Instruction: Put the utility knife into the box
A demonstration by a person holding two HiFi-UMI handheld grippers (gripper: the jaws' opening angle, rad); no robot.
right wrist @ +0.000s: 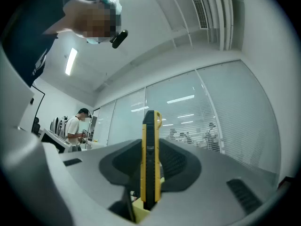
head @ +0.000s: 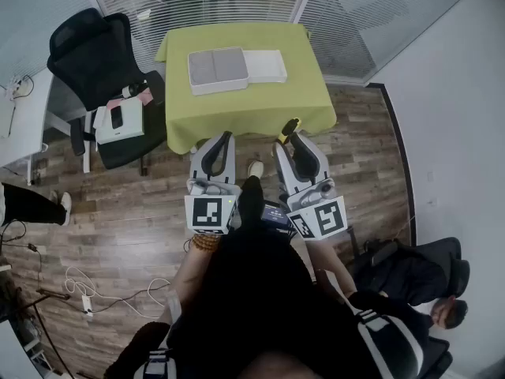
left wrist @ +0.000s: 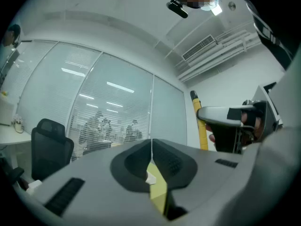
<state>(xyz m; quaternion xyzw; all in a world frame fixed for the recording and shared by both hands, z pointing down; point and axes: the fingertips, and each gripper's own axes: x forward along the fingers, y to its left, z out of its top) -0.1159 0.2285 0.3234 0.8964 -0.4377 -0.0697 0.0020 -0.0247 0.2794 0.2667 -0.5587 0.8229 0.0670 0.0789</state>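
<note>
A yellow and black utility knife [right wrist: 150,159] stands upright between the jaws of my right gripper [right wrist: 151,166], which is shut on it; its tip [head: 290,125] pokes out past the gripper [head: 296,142] in the head view. The same knife [left wrist: 201,126] also shows at the right of the left gripper view. My left gripper [head: 218,150] is shut with nothing in it, its jaws meeting in a thin line [left wrist: 151,157]. The open white box [head: 218,69] with a grey insert lies on the green table [head: 252,109], its lid [head: 266,65] beside it to the right. Both grippers hover just short of the table's near edge.
A black office chair [head: 95,61] holding a white box and a phone [head: 118,121] stands left of the table. A seated person [head: 418,283] is at the lower right. Cables [head: 79,287] lie on the wood floor. Glass partitions with blinds stand behind the table.
</note>
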